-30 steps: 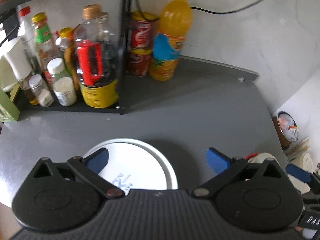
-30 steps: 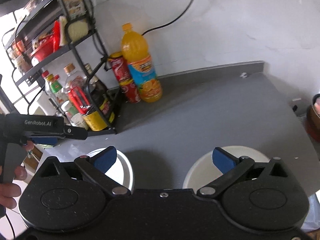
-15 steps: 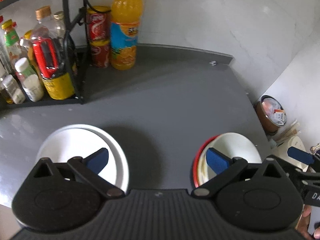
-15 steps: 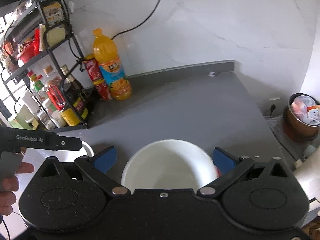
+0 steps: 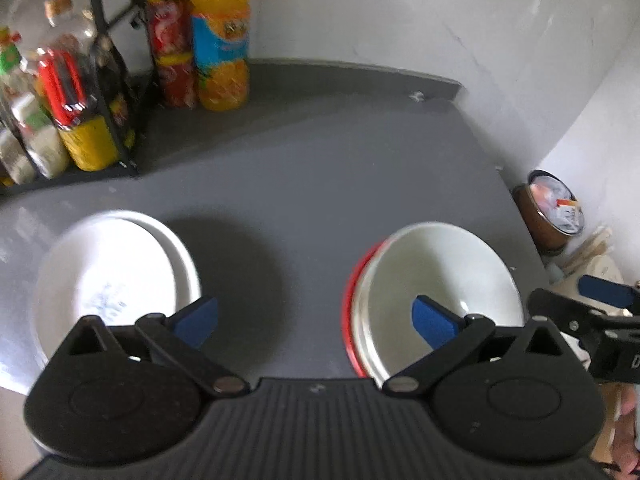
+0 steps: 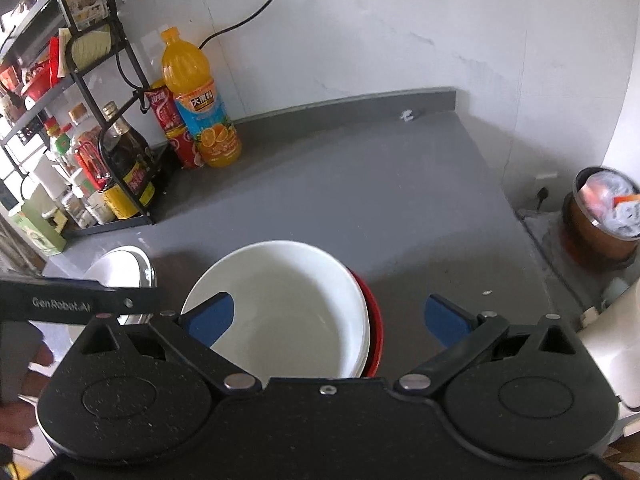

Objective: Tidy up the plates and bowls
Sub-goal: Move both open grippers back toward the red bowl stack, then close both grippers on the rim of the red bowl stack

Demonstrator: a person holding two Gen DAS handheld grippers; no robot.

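Note:
A stack of white plates [image 5: 112, 276] lies on the grey counter [image 5: 320, 168] at the near left; it also shows in the right wrist view [image 6: 124, 268]. A white bowl [image 5: 440, 272] nests in a red-rimmed bowl [image 5: 350, 300] at the near right; the right wrist view shows the white bowl [image 6: 288, 304] and the red rim [image 6: 374, 316]. My left gripper [image 5: 316, 316] is open and empty, held above the counter between the plates and the bowls. My right gripper [image 6: 328, 316] is open and empty above the bowls.
A black wire rack [image 6: 120, 152] with sauce bottles stands at the back left. An orange drink bottle [image 6: 196, 100] and red cans [image 6: 172, 128] stand beside it against the wall. A brown waste bin [image 6: 604, 216] sits beyond the counter's right edge.
Both grippers have swung to the right and pulled back. The stacked bowls have come into both views. The plates now sit further left. Both grippers stay open.

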